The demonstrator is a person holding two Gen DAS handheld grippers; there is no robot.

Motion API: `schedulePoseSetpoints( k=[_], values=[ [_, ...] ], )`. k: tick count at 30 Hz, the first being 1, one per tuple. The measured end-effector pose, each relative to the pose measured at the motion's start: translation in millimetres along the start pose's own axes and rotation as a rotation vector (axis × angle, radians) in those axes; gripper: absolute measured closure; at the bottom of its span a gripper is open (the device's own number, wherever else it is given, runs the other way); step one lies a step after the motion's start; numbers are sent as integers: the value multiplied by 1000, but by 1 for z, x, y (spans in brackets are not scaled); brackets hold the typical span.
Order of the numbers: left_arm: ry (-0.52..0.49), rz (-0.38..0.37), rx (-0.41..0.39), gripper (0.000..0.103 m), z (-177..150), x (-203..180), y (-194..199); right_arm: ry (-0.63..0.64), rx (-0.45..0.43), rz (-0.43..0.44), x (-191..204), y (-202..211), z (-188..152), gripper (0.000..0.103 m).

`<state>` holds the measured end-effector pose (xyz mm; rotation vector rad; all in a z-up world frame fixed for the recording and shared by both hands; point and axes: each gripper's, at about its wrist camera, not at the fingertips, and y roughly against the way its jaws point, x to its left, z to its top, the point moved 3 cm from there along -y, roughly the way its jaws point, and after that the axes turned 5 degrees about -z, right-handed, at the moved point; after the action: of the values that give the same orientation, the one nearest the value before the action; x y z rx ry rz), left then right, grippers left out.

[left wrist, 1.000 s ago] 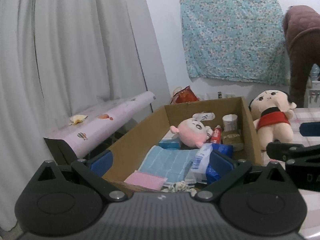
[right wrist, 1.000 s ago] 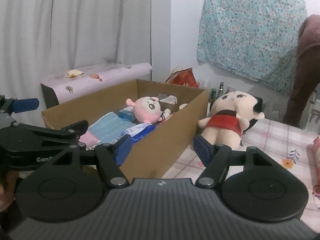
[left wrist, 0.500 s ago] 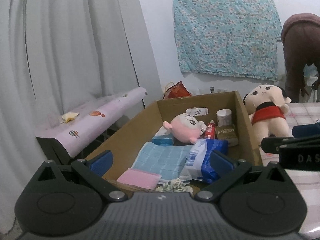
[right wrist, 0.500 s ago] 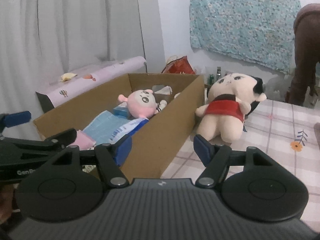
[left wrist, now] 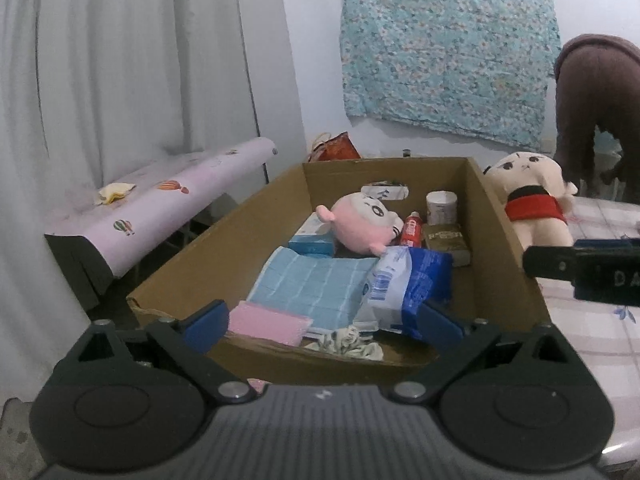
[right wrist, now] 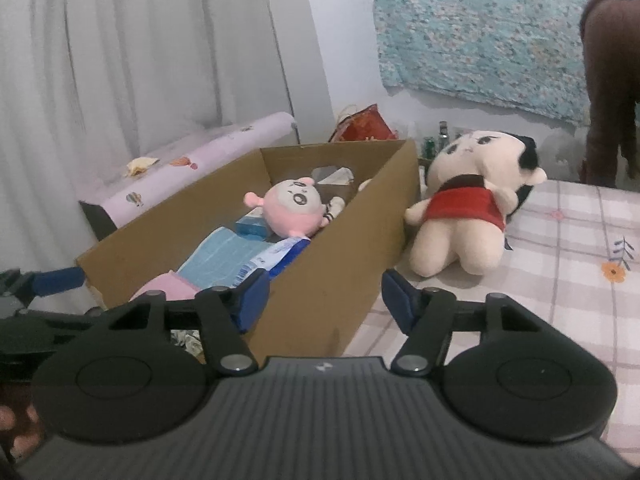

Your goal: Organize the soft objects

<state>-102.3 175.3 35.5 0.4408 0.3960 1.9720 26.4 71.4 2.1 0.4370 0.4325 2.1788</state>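
Sitting upright on the checked bedspread (right wrist: 568,240), a cream doll in a red top (right wrist: 464,216) leans just beside the right wall of a cardboard box (right wrist: 352,248), outside it. Inside the box, a pink plush (left wrist: 362,228) lies on its side toward the far end, next to a red tube (left wrist: 412,230) and a white cup (left wrist: 441,207). Nearer the front lie a light blue cloth (left wrist: 316,286), a blue-and-white packet (left wrist: 404,284), a pink pad (left wrist: 268,322) and a small crumpled patterned rag (left wrist: 348,346).

The left gripper (left wrist: 320,322) hovers at the box's near edge, its jaws spread wide with nothing clasped. The right gripper (right wrist: 324,298) hangs in front of the box's near right corner; its jaws are closing, with only that corner of cardboard seen between them, and the pads press on nothing.

Behind, a floral cloth (left wrist: 444,48) hangs on the wall, grey curtains (left wrist: 132,60) cover the left side, and a person in brown (left wrist: 596,104) bends over at the far right.
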Motion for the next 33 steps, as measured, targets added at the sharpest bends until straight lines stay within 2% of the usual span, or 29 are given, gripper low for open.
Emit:
schedulePoseSetpoints(
  k=[3, 6, 11, 13, 16, 18, 22, 25, 30, 33],
  values=[
    [-11, -36, 17, 12, -3, -3, -4, 19, -5, 33, 6, -1, 0, 51],
    [29, -88, 24, 15, -4, 0, -10, 45, -10, 59, 14, -3, -1, 52],
    [17, -104, 27, 19, -5, -1, -9, 69, -22, 133, 29, -2, 0, 52],
    [17, -108, 25, 25, -6, 1, -8, 82, -22, 133, 35, -2, -1, 51],
    [14, -126, 2, 25, -9, 4, -7, 105, -20, 112, 39, -3, -2, 52],
    [12, -148, -16, 25, -12, 6, -7, 89, -12, 112, 36, -4, -3, 52],
    [11, -158, -6, 25, -10, 6, -10, 34, 30, 112, 28, -14, -7, 54],
    [8, -181, 9, 25, -8, 9, -12, -63, 50, 109, 20, -14, -9, 64],
    [5, -201, 25, 24, -8, 10, -15, -64, -52, 124, 20, 7, 2, 69],
    [1, -202, 26, 24, -8, 9, -15, -41, -47, 155, 23, 11, 4, 70]
  ],
)
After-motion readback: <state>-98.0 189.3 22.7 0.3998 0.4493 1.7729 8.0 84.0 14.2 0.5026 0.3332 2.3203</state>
